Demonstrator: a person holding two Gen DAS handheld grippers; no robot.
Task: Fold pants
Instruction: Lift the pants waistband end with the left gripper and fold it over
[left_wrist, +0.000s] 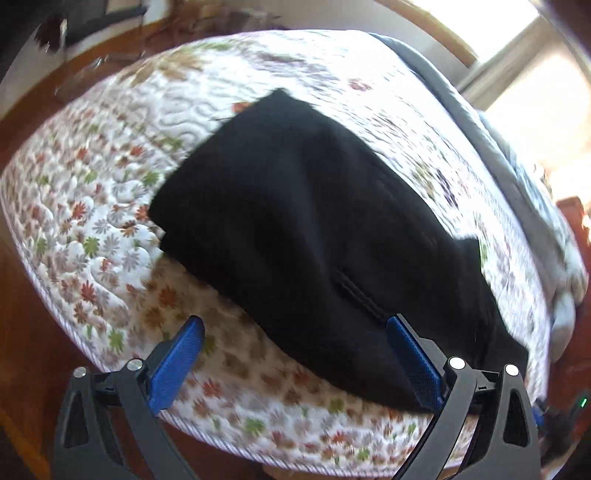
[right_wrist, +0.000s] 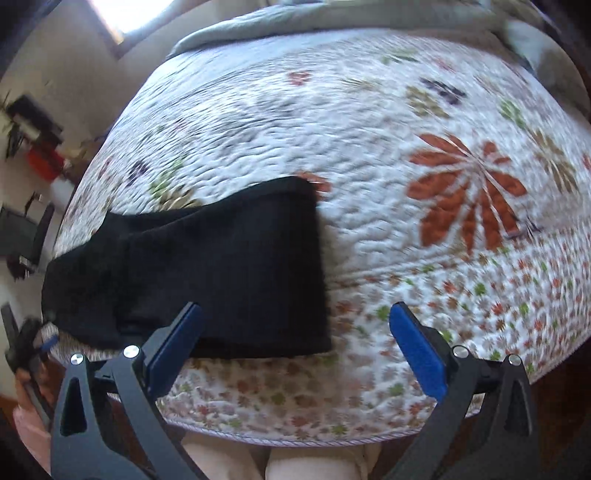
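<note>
The black fabric pants (left_wrist: 306, 236) lie on a bed with a white quilted cover printed with red, green and grey leaves (left_wrist: 92, 236), close to its near edge. They look already doubled over: in the right wrist view the pants (right_wrist: 221, 273) show a straight right end and stacked layers along the far side, with a looser, uneven bulge toward the left.

The left gripper (left_wrist: 295, 363) has its jaws spread wide and holds nothing; 1 blue pad overlaps the near edge of the cloth in its view, though contact cannot be confirmed. The right gripper (right_wrist: 295, 345) is likewise released and empty, 1 pad over the near edge of the pants, the other over bare quilt.

Both views are motion-blurred, so fine creases are hard to read.

My judgement is that at least 1 fold is made and either a further fold or a tidy-up remains. The risks from here:
- pinching only the top layer, which would peel the stack apart;
- catching the quilt together with the pants;
- dragging the bundle off the near edge of the bed, since it sits so close to it.
</note>
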